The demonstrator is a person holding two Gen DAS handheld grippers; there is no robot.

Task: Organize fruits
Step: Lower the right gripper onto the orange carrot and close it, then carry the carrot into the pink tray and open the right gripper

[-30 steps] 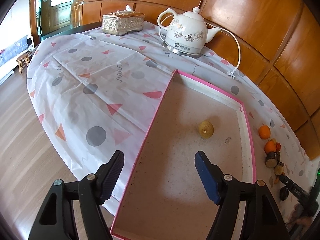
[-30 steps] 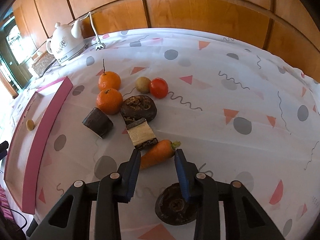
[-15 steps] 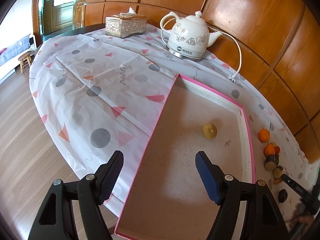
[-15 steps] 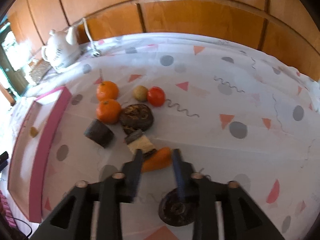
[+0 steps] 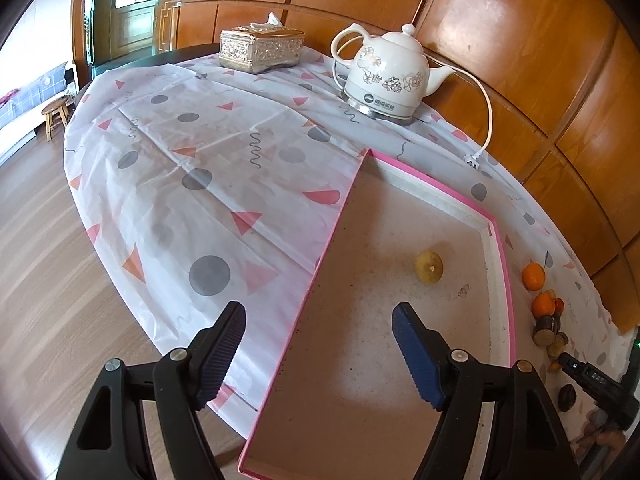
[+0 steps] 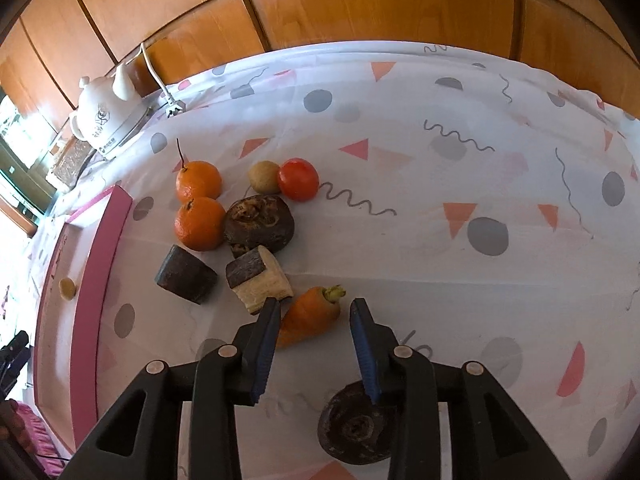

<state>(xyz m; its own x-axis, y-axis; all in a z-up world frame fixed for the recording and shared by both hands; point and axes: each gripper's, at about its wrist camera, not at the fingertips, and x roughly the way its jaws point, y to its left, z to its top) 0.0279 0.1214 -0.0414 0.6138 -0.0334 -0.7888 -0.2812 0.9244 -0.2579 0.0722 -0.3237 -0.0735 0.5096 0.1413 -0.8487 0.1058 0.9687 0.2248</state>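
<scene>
On the patterned tablecloth a short orange carrot (image 6: 310,316) lies between the fingers of my right gripper (image 6: 316,304). Its jaws are opening; the left finger is at the carrot's thin end and the right finger stands apart from it. Beyond lie two tangerines (image 6: 199,179), a red tomato (image 6: 298,179), a small yellowish fruit (image 6: 263,177) and dark brown pieces (image 6: 259,222). My left gripper (image 5: 318,308) hangs open and empty over the left rim of the pink tray (image 5: 500,264). One yellowish fruit (image 5: 428,267) sits in the tray.
A white kettle (image 5: 386,76) with its cord and a gold tissue box (image 5: 260,50) stand at the table's far end. Another dark round piece (image 6: 356,428) lies under the right gripper. Wooden wall panels run close behind the table; the floor drops off on the left.
The right gripper has rolled slightly and its fingers stand a little wider around the carrot. The left gripper has hardly moved.
</scene>
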